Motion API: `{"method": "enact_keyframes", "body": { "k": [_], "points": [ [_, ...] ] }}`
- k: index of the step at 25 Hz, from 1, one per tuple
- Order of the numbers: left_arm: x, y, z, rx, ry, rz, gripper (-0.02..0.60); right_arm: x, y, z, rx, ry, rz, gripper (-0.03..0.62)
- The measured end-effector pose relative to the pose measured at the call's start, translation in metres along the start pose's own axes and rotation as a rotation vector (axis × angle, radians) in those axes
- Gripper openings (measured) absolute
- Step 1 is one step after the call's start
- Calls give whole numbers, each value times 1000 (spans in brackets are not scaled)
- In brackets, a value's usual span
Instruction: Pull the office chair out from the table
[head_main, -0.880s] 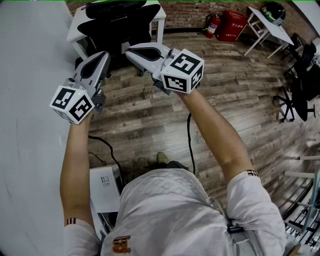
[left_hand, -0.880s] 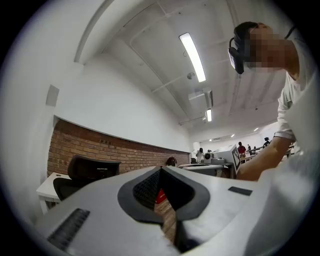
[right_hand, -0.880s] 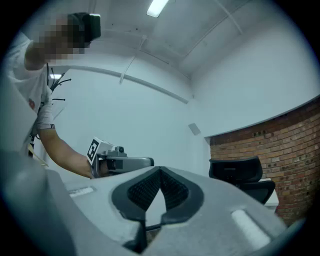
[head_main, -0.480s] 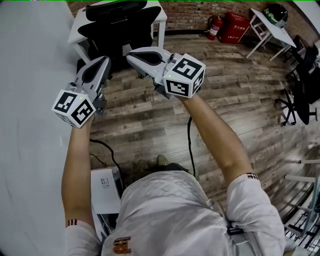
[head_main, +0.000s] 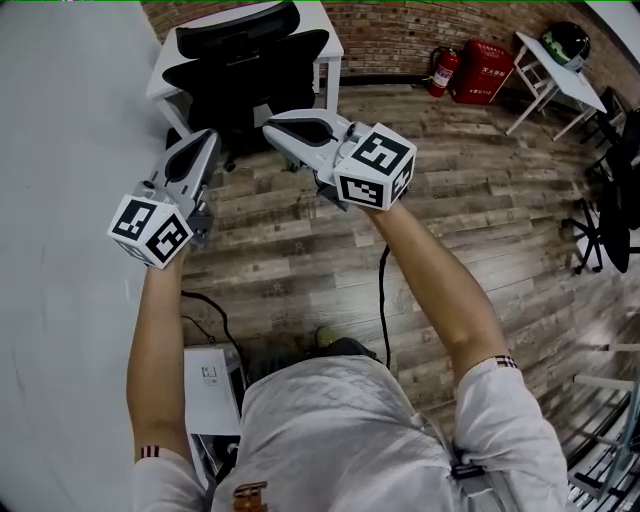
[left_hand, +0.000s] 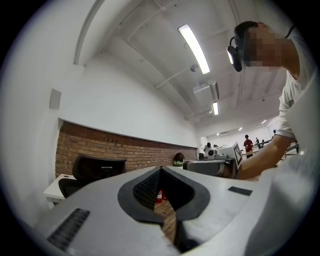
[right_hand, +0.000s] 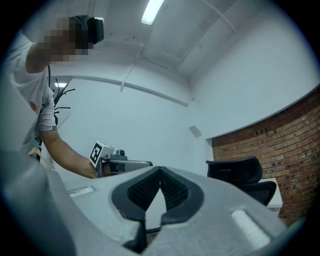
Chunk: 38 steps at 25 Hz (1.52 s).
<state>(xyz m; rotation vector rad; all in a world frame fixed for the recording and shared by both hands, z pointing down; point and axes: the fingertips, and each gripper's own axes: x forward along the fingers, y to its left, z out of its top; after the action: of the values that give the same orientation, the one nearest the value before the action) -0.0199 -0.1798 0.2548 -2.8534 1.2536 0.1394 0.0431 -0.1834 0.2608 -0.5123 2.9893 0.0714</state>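
The black office chair (head_main: 245, 60) stands tucked against the white table (head_main: 160, 75) at the top of the head view. My left gripper (head_main: 205, 137) is shut and empty, its tip short of the chair's lower left. Just right of it my right gripper (head_main: 270, 125) is also shut and empty, near the chair's base. In the left gripper view the chair's backrest (left_hand: 92, 170) shows beyond the closed left gripper (left_hand: 161, 170). From the right gripper view, the chair (right_hand: 240, 175) lies to the right of the closed right gripper (right_hand: 160, 170).
A grey wall (head_main: 60, 200) runs along the left. A white box (head_main: 210, 385) and a black cable (head_main: 383, 290) lie on the wood floor by the person's feet. A fire extinguisher (head_main: 443, 68), a red box (head_main: 487, 70) and another white table (head_main: 560, 60) stand at the back right.
The chair and table sit lower and fuller in the head view. Both grippers keep their pose side by side, still shut, slightly lower in the frame.
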Motion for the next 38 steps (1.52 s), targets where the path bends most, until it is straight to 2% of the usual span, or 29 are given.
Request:
{"method": "enact_keyframes", "body": {
  "k": [9, 14, 21, 28, 34, 38],
  "points": [
    [25, 50, 0, 20, -13, 25, 0, 21, -56, -1, -24, 26, -7, 2],
    [48, 106, -6, 22, -19, 18, 0, 56, -99, -13, -29, 49, -34, 2],
    [82, 189, -23, 69, 23, -34, 0, 115, -165, -33, -62, 101, -94, 2],
    [105, 273, -49, 155, 122, -62, 0, 150, -221, -65, -111, 193, -158, 2],
    [122, 331, -80, 241, 258, -31, 3, 155, -262, -88, -171, 300, -200, 3],
    [132, 358, -100, 296, 338, -22, 8, 153, -289, -105, -224, 396, -193, 65]
  ]
}}
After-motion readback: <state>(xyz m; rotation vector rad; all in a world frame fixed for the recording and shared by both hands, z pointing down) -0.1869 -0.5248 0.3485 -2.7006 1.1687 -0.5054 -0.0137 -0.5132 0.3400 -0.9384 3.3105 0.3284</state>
